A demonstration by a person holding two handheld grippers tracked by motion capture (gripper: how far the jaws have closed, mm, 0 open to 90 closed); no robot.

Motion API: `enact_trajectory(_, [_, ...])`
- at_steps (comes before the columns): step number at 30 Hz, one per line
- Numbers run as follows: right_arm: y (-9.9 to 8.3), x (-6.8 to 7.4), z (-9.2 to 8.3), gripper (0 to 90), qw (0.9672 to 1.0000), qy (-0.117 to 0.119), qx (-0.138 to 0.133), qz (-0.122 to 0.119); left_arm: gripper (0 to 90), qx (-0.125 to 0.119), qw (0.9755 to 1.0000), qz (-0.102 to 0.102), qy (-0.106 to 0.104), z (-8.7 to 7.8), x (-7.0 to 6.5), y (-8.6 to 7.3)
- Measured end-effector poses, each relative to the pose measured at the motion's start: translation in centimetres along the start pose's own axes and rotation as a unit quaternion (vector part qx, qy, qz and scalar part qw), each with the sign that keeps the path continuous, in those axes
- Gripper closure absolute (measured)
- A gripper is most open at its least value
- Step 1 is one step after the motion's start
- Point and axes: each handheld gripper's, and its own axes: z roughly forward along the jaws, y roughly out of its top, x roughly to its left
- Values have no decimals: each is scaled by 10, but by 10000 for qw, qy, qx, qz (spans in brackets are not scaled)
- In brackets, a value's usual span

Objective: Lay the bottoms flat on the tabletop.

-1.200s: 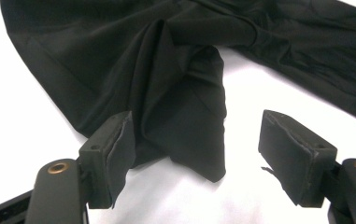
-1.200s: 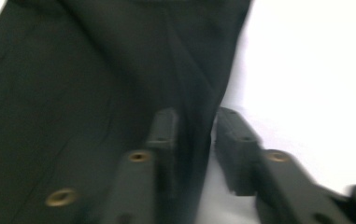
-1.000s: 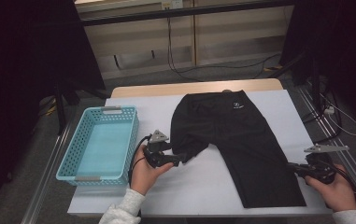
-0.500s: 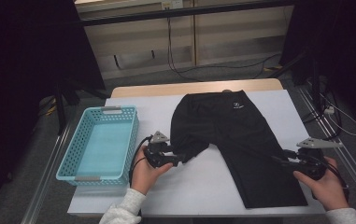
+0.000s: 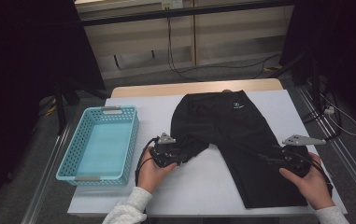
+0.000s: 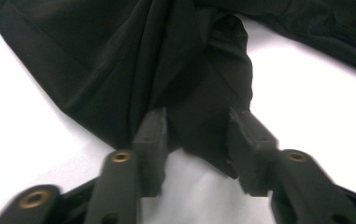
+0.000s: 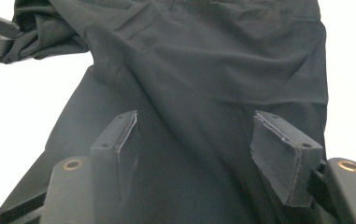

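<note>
1. Shorts [image 5: 241, 140], black, lie flat on the white table [image 5: 203, 186], waistband at the far edge, white logo near it; one leg runs toward our right hand, the other is bunched up at our left.
2. Left gripper [image 5: 178, 156] sits at that bunched leg end. In the left gripper view the crumpled hem [image 6: 203, 116] is between the jaws, which have just been closing; we see small gaps beside the pads, so no firm pinch yet.
3. Right gripper [image 5: 271, 161] hovers over the long leg. Its jaws have just been opening and stand wide apart, nothing clamped; the right gripper view shows cloth [image 7: 203, 93] beneath them, not between the pads.
4. Step in hand, as we judge it: straightening or folding the shorts, left side taking hold of the bunched leg while the right has let go.
5. Next move likely needs the left jaws fully closed on the hem, then a pull outward to flatten the leg; the right must re-grip lower on its leg.
6. Teal plastic basket [image 5: 103, 144] stands left of the shorts, apart from them, and is seen from the high view.
7. Gripper views give the jaw gaps and fabric folds; the high view gives the whole layout and both hands, but the jaw tips blend into the dark cloth.
</note>
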Motion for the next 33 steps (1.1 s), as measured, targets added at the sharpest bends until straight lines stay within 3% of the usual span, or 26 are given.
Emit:
enact_trajectory(5, [1, 3, 1, 322, 10000, -12, -53, -16, 848, 201, 9993, -287, -148, -1, 0, 1])
enact_trajectory(7, [1, 4, 1, 316, 10000, 14, -54, -26, 873, 243, 9990, -342, -181, -2, -2, 3])
enact_trajectory(14, [1, 4, 2, 299, 9999, 91, 15, -97, 882, -53, 9991, -281, -311, -22, -8, 12])
enact_trajectory(17, [2, 6, 1, 295, 9999, 129, -19, -113, 883, -223, 9989, -208, -365, -32, -12, 16])
enact_trajectory(25, [2, 8, 2, 276, 9996, 179, -20, -221, 882, -360, 9967, 348, -644, -45, -37, 29])
enact_trajectory(31, [3, 8, -1, 274, 9995, 198, -105, -201, 881, -292, 9959, 437, -738, -37, -42, 28])
enact_trajectory(33, [3, 9, -1, 273, 9995, 216, -93, -225, 881, -397, 9957, 469, -700, -40, -43, 30])
